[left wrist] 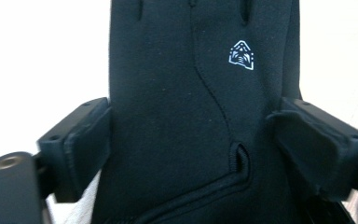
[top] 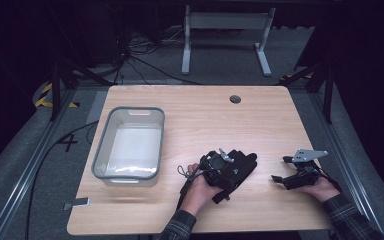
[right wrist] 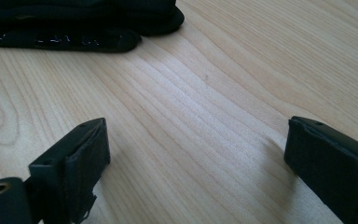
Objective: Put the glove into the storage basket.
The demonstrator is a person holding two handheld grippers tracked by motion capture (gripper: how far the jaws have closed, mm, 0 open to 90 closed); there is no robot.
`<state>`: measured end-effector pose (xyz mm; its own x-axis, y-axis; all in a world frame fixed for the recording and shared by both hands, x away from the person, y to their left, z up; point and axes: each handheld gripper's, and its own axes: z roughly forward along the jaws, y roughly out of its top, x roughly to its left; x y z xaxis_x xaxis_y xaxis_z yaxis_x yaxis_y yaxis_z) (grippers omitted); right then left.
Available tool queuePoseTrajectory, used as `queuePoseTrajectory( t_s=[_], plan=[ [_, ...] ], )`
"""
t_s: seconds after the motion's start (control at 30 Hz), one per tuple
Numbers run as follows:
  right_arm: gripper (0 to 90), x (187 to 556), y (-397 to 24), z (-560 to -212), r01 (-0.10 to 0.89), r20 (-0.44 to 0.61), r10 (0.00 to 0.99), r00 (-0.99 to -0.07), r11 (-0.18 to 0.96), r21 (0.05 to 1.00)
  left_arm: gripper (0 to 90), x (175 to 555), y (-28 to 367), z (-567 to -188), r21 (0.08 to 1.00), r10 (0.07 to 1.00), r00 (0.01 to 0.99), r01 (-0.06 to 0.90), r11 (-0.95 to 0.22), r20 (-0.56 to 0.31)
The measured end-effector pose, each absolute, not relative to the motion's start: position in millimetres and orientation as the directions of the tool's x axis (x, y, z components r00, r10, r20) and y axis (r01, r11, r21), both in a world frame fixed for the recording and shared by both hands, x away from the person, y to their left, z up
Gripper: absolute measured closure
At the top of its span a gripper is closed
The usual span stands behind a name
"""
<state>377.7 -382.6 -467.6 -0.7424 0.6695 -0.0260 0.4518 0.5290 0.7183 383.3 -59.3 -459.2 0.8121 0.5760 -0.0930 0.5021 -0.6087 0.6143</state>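
A black glove (top: 247,162) with a small white logo lies flat on the wooden table (top: 205,115), near its front middle. My left gripper (top: 232,175) is down over the glove (left wrist: 182,116). The left gripper (left wrist: 191,144) straddles the glove's palm, one pad at each edge; the cloth looks flat and unsqueezed, so the jaws are open. My right gripper (top: 280,169) rests low at the front right, pointing left toward the glove. In its own view the right gripper (right wrist: 196,158) stands wide open over bare wood, with the glove (right wrist: 74,23) farther off.
A clear grey plastic bin (top: 161,140) stands on the left half of the table, with nothing visible in it. A round cable hole (top: 235,99) sits near the far edge. Bare wood lies between the two grippers.
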Motion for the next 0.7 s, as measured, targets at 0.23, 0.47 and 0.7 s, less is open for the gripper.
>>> queuePoseTrajectory(
  t_s=[0.23,0.47,0.7],
  plan=[
    [7.1,377.8,-382.7,-467.6,0.453,-0.026,0.671,-0.741,0.528,0.718,37.1,381.2,-58.4,-454.6,0.613,0.532,0.840,0.475,-0.631,-0.104],
    [7.1,377.8,-382.6,-467.6,0.454,-0.026,0.672,-0.740,0.527,0.718,61.3,381.5,-57.8,-451.8,0.604,0.496,0.857,0.470,-0.644,-0.139],
    [7.1,378.0,-382.7,-467.5,0.455,-0.026,0.674,-0.738,0.526,0.718,66.3,382.3,-57.0,-447.9,0.595,0.501,0.850,0.490,-0.638,-0.163]
  ],
)
